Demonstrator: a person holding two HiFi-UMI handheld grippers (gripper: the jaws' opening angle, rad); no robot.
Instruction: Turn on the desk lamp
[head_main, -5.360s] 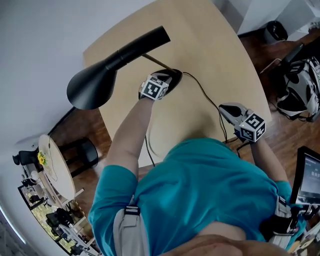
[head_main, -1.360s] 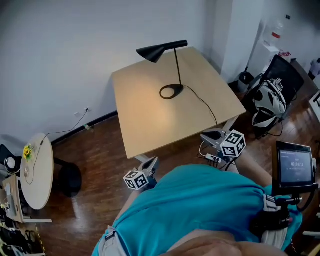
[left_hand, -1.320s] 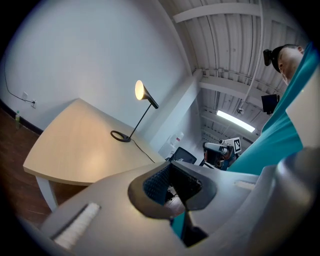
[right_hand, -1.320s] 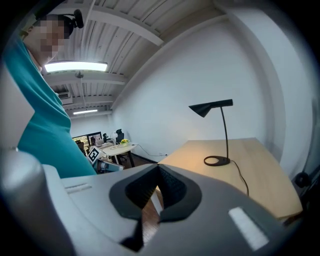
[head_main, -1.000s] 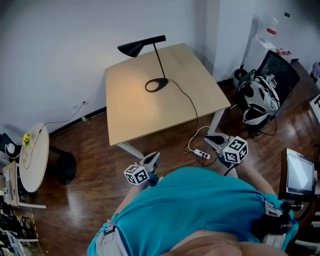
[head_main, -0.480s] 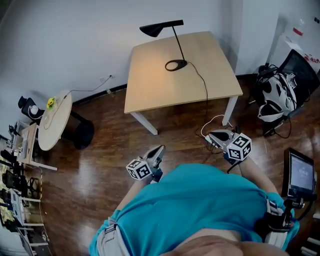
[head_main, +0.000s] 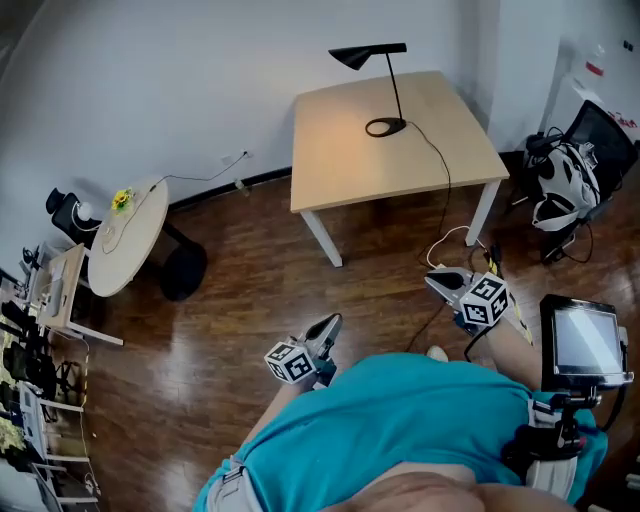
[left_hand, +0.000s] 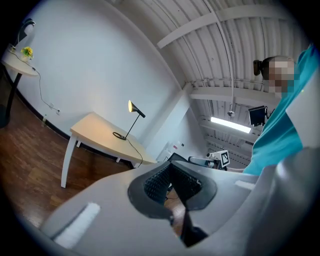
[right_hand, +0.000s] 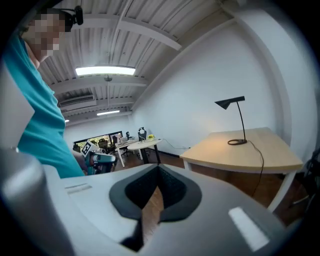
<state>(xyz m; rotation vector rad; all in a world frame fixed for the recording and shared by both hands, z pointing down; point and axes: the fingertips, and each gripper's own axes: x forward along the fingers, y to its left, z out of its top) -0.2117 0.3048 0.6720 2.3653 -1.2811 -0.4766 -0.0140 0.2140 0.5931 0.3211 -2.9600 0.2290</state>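
Black desk lamp (head_main: 366, 56) glows on pale wooden table (head_main: 340, 160)

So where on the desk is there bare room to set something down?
The desk is bare left of the lamp, out to its near edge. A smaller patch lies right of the cord. Only those two take up room.

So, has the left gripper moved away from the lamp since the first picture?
Yes. The left gripper was at the lamp base; now it hangs over the floor, far from the table.
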